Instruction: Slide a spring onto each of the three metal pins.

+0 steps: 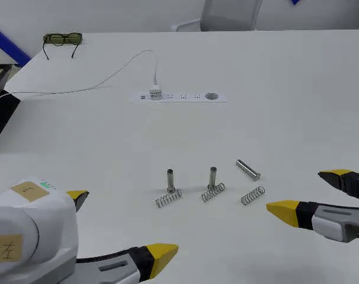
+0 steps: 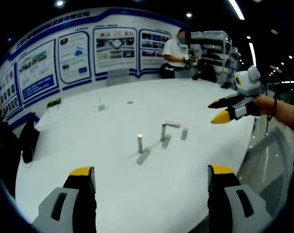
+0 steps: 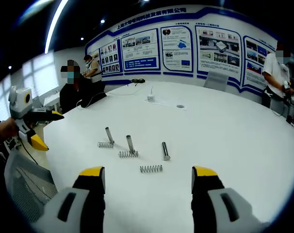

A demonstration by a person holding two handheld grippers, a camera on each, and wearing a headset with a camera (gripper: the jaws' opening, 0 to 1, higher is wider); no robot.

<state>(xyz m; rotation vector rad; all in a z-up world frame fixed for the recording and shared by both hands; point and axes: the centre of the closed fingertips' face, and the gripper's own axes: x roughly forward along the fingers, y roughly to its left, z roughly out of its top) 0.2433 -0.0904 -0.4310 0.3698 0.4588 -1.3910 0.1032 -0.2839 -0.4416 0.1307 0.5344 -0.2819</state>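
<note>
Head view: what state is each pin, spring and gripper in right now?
Left pin: upright, bare.
Middle pin: upright, bare.
Right pin: lying on its side.
Left spring: lying loose.
Middle spring: lying loose.
Right spring: lying loose.
Left gripper: open, empty.
Right gripper: open, empty.

Your three pins (image 1: 212,176) are bright, polished metal, and the springs (image 1: 213,192) beside them are thin bare wire. The table (image 1: 286,77) is smooth, matt white; the power strip (image 1: 179,96) looks like white plastic.

The right gripper (image 1: 293,189) runs off the head view's right edge, the left gripper (image 1: 132,219) off its bottom edge
</note>
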